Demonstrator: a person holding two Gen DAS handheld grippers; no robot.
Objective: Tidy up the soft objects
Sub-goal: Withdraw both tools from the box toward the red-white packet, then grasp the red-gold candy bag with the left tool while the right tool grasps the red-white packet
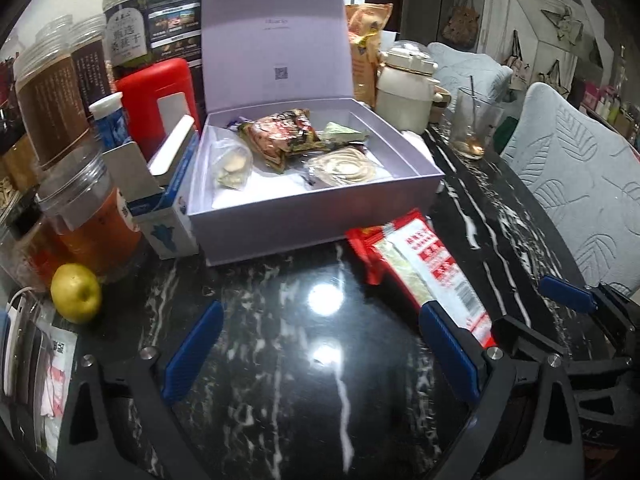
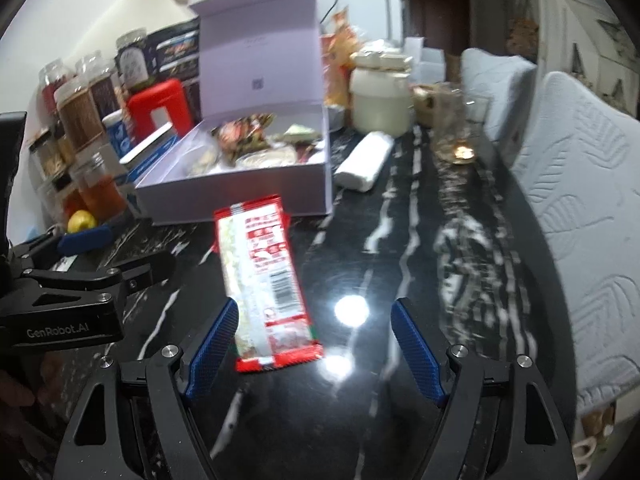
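Note:
An open lilac box [image 1: 312, 216] [image 2: 240, 192] stands on the black marble table with its lid upright. It holds snack packets [image 1: 288, 136], a clear bag [image 1: 234, 164] and a coil of bands [image 1: 344, 166]. A long red and white packet [image 1: 424, 264] [image 2: 264, 276] lies flat in front of the box. My right gripper [image 2: 316, 340] is open, low over the table, and the packet's near end lies between its fingers, close to the left pad [image 2: 214, 344]. My left gripper [image 1: 320, 340] is open over bare table to the left of the packet, with nothing between its fingers.
Jars [image 1: 52, 104], a red canister [image 1: 160, 96], a blue and white carton [image 1: 168, 200] and a yellow apple [image 1: 76, 292] crowd the left side. Behind the box stand a white jar [image 1: 404, 88] and a glass [image 1: 474, 124]. A white roll [image 2: 362, 160] lies right of the box. Padded chairs [image 2: 580, 208] line the right edge.

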